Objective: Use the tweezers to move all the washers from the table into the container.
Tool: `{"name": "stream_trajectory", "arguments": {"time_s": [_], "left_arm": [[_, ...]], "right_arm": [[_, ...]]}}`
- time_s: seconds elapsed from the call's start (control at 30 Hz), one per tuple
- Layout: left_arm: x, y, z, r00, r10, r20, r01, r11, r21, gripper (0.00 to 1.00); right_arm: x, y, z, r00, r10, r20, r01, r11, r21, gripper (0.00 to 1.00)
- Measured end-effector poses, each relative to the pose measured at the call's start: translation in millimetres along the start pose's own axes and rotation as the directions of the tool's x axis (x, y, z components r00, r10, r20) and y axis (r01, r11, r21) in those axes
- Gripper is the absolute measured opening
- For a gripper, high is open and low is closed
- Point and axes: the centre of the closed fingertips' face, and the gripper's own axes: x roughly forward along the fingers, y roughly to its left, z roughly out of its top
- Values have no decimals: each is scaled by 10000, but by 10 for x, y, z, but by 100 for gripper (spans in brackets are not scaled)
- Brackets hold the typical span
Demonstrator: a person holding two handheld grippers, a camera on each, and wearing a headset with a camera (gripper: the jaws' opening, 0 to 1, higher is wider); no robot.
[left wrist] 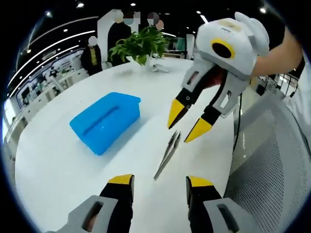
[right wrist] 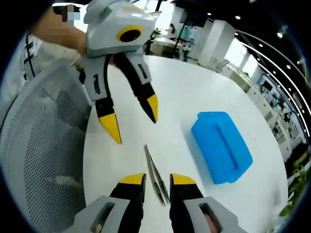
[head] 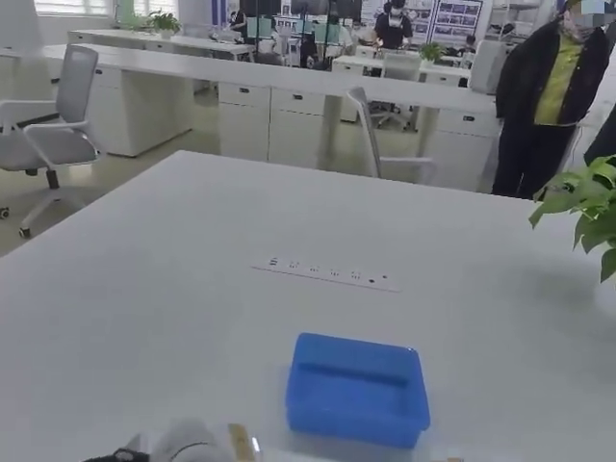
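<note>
Plainly the tweezers (left wrist: 166,155) come first: they lie flat on the white bench (head: 144,318), low in the middle of the left gripper view. They are just ahead of the left tool (left wrist: 160,183), whose yellow-tipped jaws stand wide apart with nothing in them. The right tool (left wrist: 187,124) hangs over their far end, where the two arms part. It reaches in from the upper right of that view, jaws likewise spread and, as far as I can tell, clear of the metal. The tweezers look thin, stiff, springy and light, and slick on so smooth a top. I judge they want taking across both arms near mid-length, where a squeeze closes the tips, rather than at the joined end. The washers would be small, flat and apt to skate; I cannot pick any out. The container (head: 356,390), a shallow blue box, sits at lower centre of the head view; in the gripper views it lies beside the tweezers and apart from them. The right gripper view adds what the left one lacks: the parted arms run between its own jaws with a gap on each side, so no grip yet. The head view gives the room — a socket strip (head: 327,272) above the container, a plant (head: 587,207) at the right edge, a person (head: 549,91) at the upper right.
</note>
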Motion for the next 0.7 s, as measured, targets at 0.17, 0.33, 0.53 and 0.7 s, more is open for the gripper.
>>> {"name": "stream_trajectory", "arguments": {"time_s": [0.17, 0.33, 0.53, 0.7], "left_arm": [[-299, 66, 130, 9852, 1411, 974, -1171, 9687, -2188, 61], [-517, 116, 142, 9602, 2556, 1128, -2134, 9317, -2940, 70], [-788, 157, 139, 9283, 3478, 1316, -2710, 8750, -4012, 78], [-952, 258, 95, 8931, 4342, 1177, -3392, 8217, -4580, 95]], "right_arm": [[-332, -171, 46, 9882, -1329, 765, 1129, 9681, 2235, 21], [-508, -245, 52, 9788, -1758, 1055, 1328, 9355, 3275, 30], [-671, -337, 6, 9546, -2653, 1358, 1787, 8741, 4516, 42], [-736, -312, -76, 9423, -3084, 1304, 2054, 8400, 5022, 57]]}}
